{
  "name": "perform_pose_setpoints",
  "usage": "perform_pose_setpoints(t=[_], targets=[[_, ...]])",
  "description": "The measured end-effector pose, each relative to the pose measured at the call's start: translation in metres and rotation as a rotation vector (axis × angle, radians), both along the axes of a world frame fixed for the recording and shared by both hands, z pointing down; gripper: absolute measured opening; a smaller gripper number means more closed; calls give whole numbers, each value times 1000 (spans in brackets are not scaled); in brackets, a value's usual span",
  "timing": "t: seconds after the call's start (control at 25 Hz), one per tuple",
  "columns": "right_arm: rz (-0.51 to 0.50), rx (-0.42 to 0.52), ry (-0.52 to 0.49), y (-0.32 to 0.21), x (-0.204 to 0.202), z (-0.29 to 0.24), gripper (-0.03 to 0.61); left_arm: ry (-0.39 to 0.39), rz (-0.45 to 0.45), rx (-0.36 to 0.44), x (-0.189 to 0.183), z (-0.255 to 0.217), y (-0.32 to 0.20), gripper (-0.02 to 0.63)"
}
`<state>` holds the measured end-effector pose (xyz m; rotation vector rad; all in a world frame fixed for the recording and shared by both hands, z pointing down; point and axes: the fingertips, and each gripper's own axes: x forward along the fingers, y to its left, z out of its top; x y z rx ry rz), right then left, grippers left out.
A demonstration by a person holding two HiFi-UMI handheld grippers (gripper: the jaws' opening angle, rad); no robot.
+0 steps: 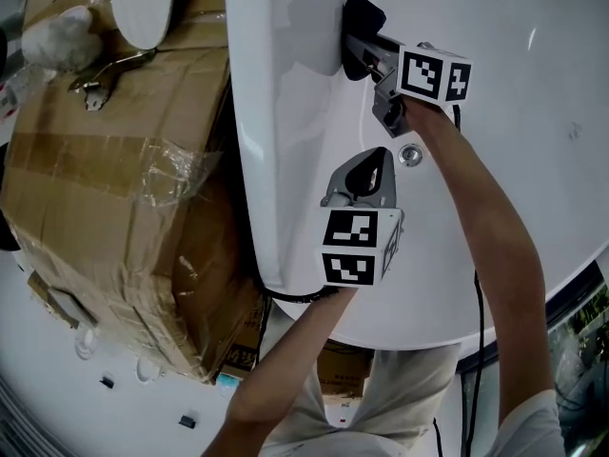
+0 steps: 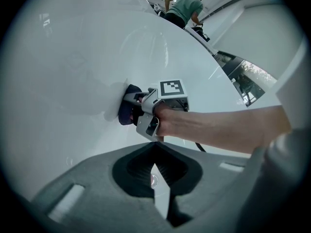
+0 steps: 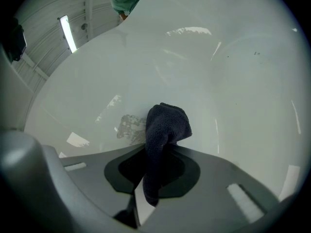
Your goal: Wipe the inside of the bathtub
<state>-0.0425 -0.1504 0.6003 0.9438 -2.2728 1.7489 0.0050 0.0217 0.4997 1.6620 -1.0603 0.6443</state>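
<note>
Pressing the dark cloth (image 3: 165, 125), clamped in my right claw (image 1: 357, 53), flat to the bathtub (image 1: 533, 112) wall dead ahead, while my left claw (image 1: 366, 174) hangs closed and empty by the drain (image 1: 410, 154)

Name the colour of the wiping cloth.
Dark navy terry cloth; clearest in the right gripper view.
</note>
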Motion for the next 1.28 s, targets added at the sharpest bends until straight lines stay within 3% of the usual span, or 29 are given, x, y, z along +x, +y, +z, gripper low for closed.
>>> perform_pose_setpoints(t=[1.28], targets=[[-47, 135, -127, 43, -33, -129, 48, 3, -18, 32, -18, -43, 44, -3]])
